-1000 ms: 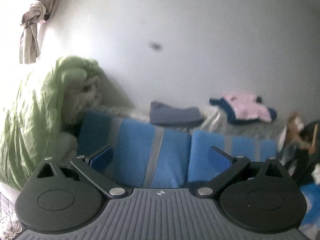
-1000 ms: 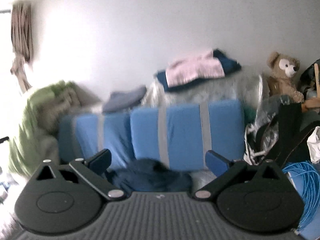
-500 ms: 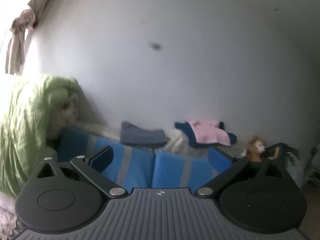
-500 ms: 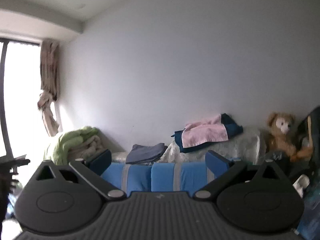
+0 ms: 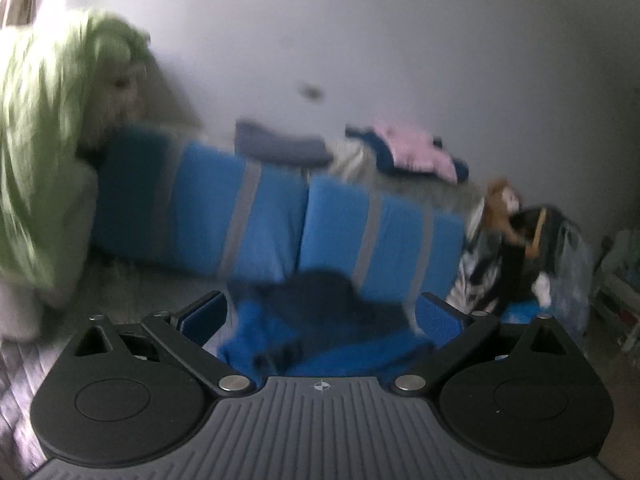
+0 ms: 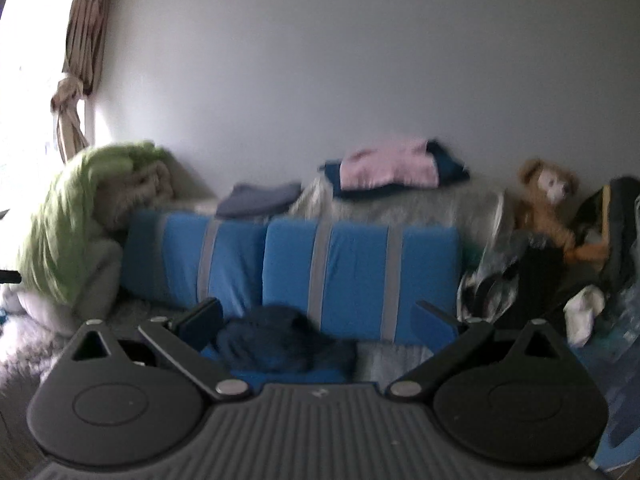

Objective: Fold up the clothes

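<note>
Both views are dim and bluish, with daylight coming only from the window (image 6: 24,60) at 10 o'clock in the right wrist view, where it blows out to white. The left wrist view is smeared by motion blur (worst on the green blanket (image 5: 44,152) at 9 o'clock). Fisheye bending curves the wall (image 6: 340,60), and the corners go black.

I see a plain white wall (image 6: 320,80) behind blue cushions w/ grey stripes (image 6: 304,264), both views blurred. Bright window (image 6: 28,80) at far left w/ tied-back beige curtain (image 6: 76,76); daylight washes that corner. Green bedding pile (image 6: 76,216) by cushions' left end, teddy bear (image 6: 548,204) near right end.
</note>
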Motion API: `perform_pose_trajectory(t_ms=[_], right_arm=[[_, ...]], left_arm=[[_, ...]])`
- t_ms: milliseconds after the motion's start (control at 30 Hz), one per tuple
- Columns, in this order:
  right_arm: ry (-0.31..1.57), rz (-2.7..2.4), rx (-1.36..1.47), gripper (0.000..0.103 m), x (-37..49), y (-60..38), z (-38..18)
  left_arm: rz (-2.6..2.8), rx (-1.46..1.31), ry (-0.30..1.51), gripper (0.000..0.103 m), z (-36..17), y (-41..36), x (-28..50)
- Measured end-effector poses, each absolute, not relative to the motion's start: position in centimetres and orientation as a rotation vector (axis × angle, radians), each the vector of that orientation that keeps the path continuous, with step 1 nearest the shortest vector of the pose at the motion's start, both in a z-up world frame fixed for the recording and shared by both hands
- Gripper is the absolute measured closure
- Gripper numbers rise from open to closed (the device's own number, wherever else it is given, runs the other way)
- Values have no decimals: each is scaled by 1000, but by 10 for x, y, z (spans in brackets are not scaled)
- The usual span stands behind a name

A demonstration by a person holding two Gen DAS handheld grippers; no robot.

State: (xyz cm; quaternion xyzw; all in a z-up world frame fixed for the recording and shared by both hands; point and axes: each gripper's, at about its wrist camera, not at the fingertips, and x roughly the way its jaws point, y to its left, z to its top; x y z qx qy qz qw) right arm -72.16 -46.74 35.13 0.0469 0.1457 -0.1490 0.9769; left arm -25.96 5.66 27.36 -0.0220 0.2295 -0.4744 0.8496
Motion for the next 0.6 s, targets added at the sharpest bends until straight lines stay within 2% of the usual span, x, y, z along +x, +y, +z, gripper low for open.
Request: perform_pose_trajectory(t_ms=[267, 500, 600], right_arm=[[427, -256, 123, 0, -654, -469, 247], [503, -253, 197, 0, -612, -473, 198], [523, -246, 200, 0, -599, -473, 187]], left_arm=[[-1001, -207, 668, 1, 125, 74, -234], [-983, -264, 827, 2, 29, 83, -226], [-1012, -218, 843, 12, 6, 78, -229]])
